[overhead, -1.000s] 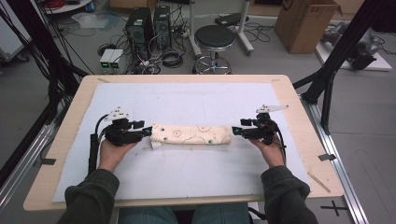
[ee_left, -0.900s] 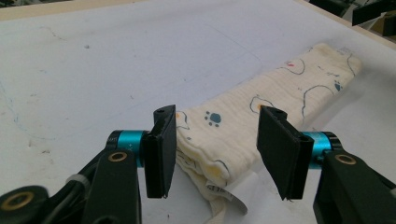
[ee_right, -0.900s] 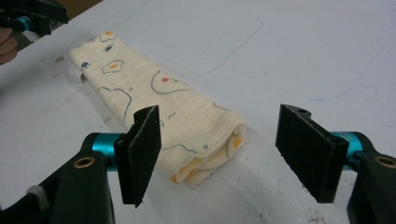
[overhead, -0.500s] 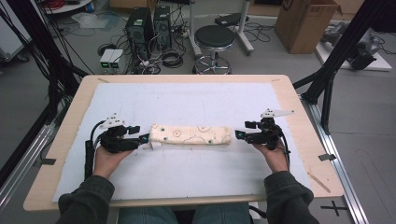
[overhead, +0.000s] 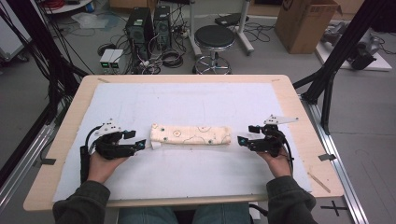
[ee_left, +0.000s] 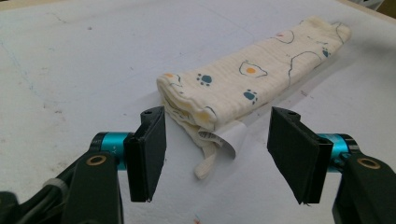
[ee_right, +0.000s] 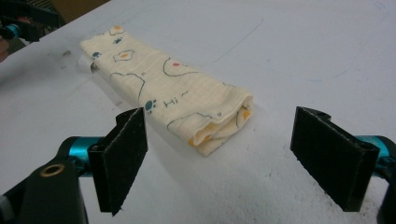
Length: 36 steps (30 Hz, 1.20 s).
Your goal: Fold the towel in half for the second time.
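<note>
Cloth (overhead: 190,135) is folded into a long narrow strip, lying flat mid-mat on the white table cover (overhead: 196,172), running left to right between your two grippers. Your left gripper (overhead: 140,145) sits just off the strip's left end, jaws spread wide and holding nothing; in the left gripper view the white care label (ee_left: 230,138) and a loose corner poke out right between them. Your right gripper (overhead: 242,140) is near the right end but apart from it — jaws also wide open, empty. Judgement: the lengthwise folds look done and the strip looks tidy. What's left, if anything — probably one more fold end to end, or you're finished. Neither end is pinched yet.
</note>
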Each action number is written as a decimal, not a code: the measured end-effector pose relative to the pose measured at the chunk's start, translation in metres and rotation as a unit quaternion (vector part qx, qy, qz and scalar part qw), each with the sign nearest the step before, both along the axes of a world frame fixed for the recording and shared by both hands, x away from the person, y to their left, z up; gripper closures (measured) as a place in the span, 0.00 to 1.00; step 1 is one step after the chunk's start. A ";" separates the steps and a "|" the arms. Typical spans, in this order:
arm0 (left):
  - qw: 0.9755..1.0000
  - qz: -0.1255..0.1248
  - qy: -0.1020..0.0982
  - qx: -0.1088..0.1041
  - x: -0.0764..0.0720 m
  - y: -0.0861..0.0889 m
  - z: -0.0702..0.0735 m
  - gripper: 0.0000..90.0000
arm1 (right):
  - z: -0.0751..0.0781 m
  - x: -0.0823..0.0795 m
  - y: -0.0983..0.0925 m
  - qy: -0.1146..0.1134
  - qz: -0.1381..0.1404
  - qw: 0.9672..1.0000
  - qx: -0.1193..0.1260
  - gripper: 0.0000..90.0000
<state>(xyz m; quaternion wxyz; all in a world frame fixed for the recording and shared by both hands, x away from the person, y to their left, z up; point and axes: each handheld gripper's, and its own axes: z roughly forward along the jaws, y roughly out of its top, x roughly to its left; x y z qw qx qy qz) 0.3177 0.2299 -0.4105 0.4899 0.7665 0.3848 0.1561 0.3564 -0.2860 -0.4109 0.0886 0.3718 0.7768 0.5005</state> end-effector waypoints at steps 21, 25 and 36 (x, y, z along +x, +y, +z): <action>1.000 0.002 -0.004 0.020 -0.039 0.018 -0.006 0.34 | -0.001 -0.033 -0.013 -0.020 -0.008 1.000 -0.009 0.14; 1.000 0.004 -0.006 0.020 -0.045 0.019 -0.005 0.33 | -0.002 -0.038 -0.016 -0.021 -0.009 1.000 -0.009 0.14; 1.000 0.009 -0.013 0.019 -0.059 0.023 -0.002 0.32 | -0.005 -0.055 -0.026 -0.018 -0.017 1.000 -0.016 0.14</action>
